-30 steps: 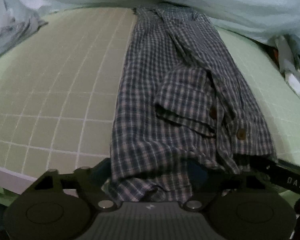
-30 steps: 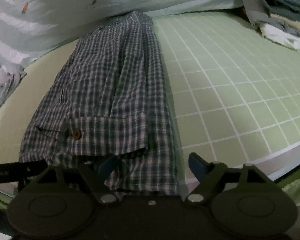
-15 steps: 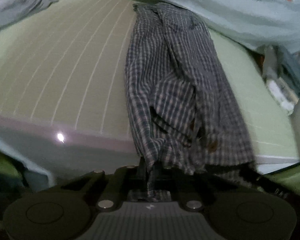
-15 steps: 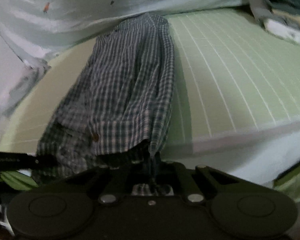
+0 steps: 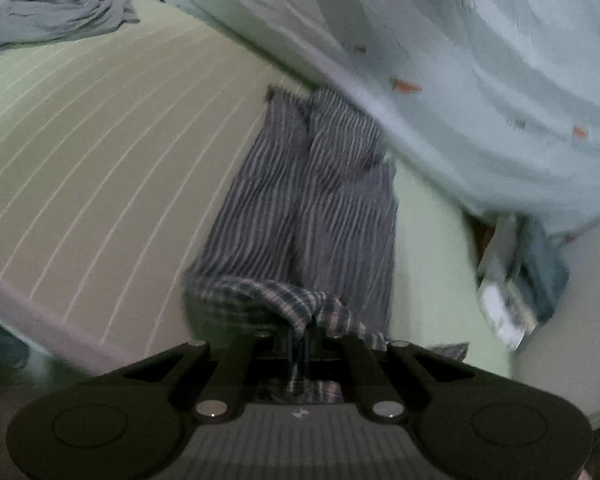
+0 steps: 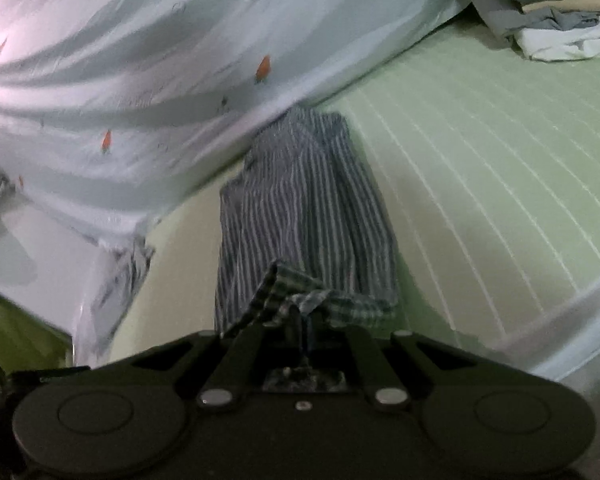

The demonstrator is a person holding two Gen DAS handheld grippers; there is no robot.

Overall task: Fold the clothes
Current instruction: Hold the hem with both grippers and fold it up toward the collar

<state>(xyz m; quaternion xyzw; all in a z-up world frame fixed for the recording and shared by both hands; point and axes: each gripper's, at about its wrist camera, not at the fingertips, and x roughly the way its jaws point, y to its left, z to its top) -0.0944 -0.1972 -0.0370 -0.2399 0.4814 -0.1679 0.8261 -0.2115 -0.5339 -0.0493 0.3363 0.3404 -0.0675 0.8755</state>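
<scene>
A blue-and-white plaid shirt (image 5: pixel 312 200) lies in a long narrow strip on the green gridded mattress (image 5: pixel 100 168), its far end reaching the pale quilt. My left gripper (image 5: pixel 298 340) is shut on the shirt's near hem, which is lifted and bunched over the closed fingers. In the right wrist view the same plaid shirt (image 6: pixel 308 208) hangs from my right gripper (image 6: pixel 302 332), also shut on a raised fold of the near hem. Both views are blurred by motion. The fingertips are hidden under cloth.
A pale quilt with carrot prints (image 6: pixel 140 80) is heaped along the far side of the mattress (image 6: pixel 480 160). A stack of folded clothes (image 6: pixel 552 8) sits at the far right corner. A crumpled grey garment (image 5: pixel 60 12) lies far left. The mattress edge (image 5: pixel 40 320) runs near me.
Both grippers closed on the near hem, then rose and carried it forward over the shirt toward the far end. The lower part now hangs lifted from the mattress.
</scene>
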